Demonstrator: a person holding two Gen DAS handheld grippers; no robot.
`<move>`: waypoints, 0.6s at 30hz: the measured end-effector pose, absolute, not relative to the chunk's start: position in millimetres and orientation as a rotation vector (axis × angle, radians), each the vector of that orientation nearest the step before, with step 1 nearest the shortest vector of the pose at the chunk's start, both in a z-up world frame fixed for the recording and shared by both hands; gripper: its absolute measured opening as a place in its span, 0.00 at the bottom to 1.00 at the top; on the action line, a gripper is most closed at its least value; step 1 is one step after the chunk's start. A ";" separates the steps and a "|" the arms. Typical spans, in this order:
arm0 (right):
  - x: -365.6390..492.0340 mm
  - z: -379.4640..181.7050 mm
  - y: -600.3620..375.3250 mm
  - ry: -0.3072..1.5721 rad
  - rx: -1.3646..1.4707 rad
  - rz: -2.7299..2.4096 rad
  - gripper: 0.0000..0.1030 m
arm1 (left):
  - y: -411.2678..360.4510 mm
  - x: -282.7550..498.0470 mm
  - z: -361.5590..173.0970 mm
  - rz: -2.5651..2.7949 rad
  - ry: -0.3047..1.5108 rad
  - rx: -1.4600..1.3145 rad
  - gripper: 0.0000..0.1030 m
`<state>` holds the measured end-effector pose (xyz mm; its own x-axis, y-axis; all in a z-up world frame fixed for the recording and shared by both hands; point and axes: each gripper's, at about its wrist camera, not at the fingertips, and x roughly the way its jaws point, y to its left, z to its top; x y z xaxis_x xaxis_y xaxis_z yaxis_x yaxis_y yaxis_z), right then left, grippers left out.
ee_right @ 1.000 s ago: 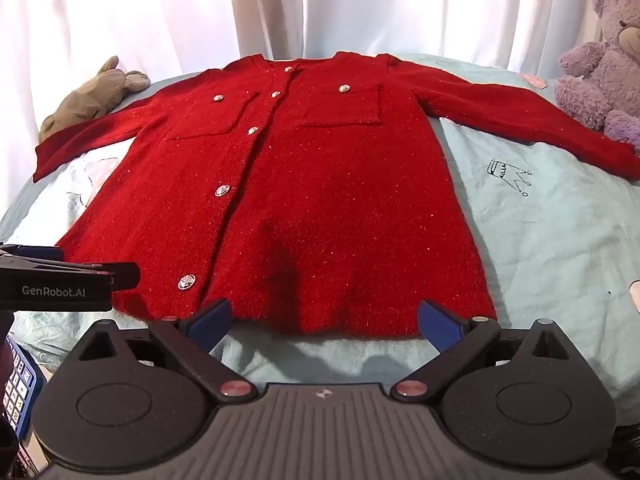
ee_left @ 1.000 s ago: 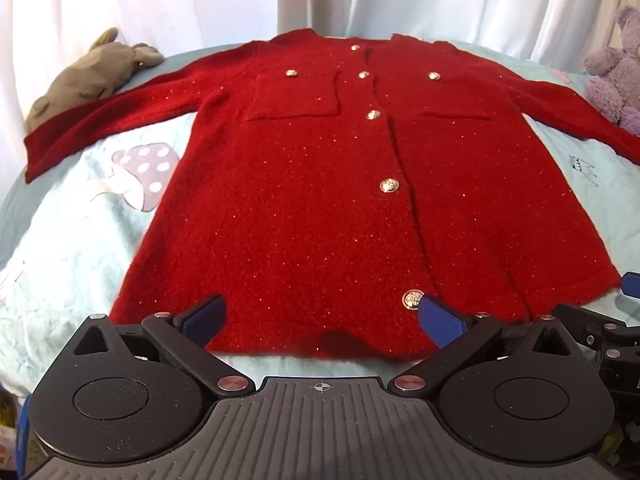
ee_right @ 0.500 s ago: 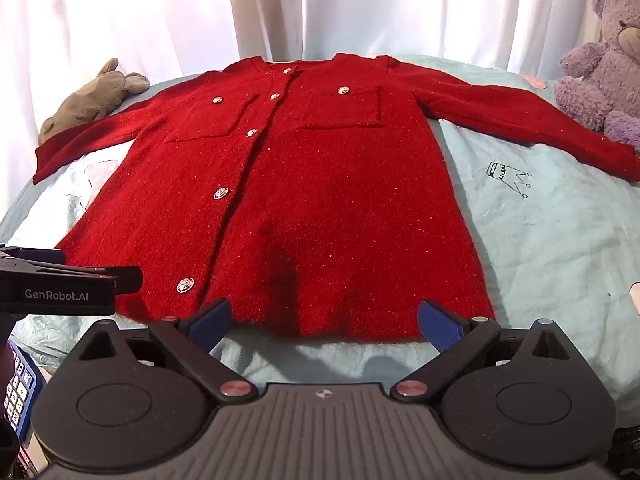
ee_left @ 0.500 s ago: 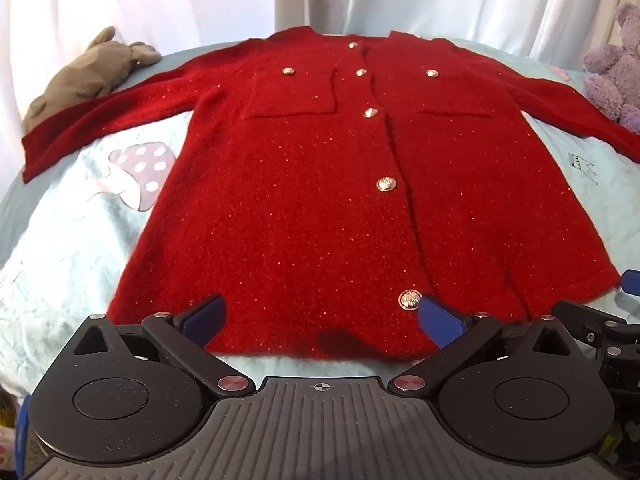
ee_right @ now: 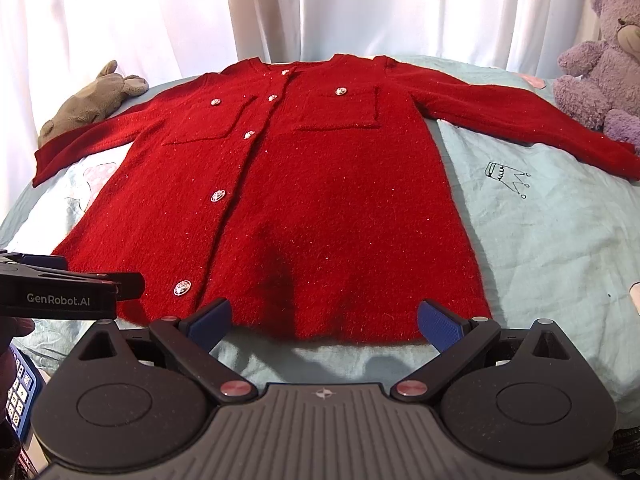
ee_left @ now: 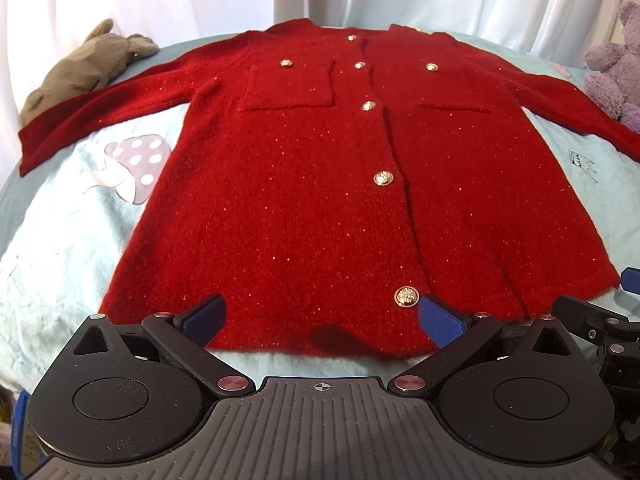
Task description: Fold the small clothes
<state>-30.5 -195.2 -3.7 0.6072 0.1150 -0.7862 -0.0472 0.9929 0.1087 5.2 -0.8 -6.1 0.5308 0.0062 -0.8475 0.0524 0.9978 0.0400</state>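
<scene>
A red knit cardigan point(ee_left: 304, 208) point(ee_right: 320, 200) with gold buttons lies flat, front up, on a pale blue bedsheet point(ee_left: 60, 248), both sleeves spread out sideways. My left gripper point(ee_left: 320, 320) is open, its blue pads over the hem near the lowest button point(ee_left: 406, 297). My right gripper point(ee_right: 325, 326) is open too, hovering just at the hem's right half with nothing between its fingers. In the right wrist view the left gripper's side point(ee_right: 60, 292) shows at the left edge.
A grey plush toy point(ee_left: 88, 68) lies by the left sleeve end. A purple teddy bear point(ee_right: 600, 68) sits by the right sleeve. White curtains hang behind the bed. The sheet point(ee_right: 552, 240) lies bare right of the cardigan.
Both grippers have crept slightly forward toward the hem. The cardigan has not moved, and both grippers stay open.
</scene>
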 end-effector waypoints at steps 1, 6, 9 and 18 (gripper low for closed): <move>-30.6 -3.6 -195.4 0.914 0.080 0.093 0.96 | -0.7 5.1 -6.6 -0.026 1.012 0.062 1.00; -28.9 -3.8 -196.9 0.916 0.084 0.091 0.96 | -2.6 6.8 -7.0 -0.025 1.017 0.058 1.00; -28.7 -4.5 -197.3 0.918 0.085 0.091 0.96 | -3.9 6.9 -7.4 -0.026 1.020 0.060 1.00; -27.6 -6.0 -198.0 0.920 0.085 0.094 0.96 | -3.9 8.3 -9.5 -0.020 1.035 0.052 1.00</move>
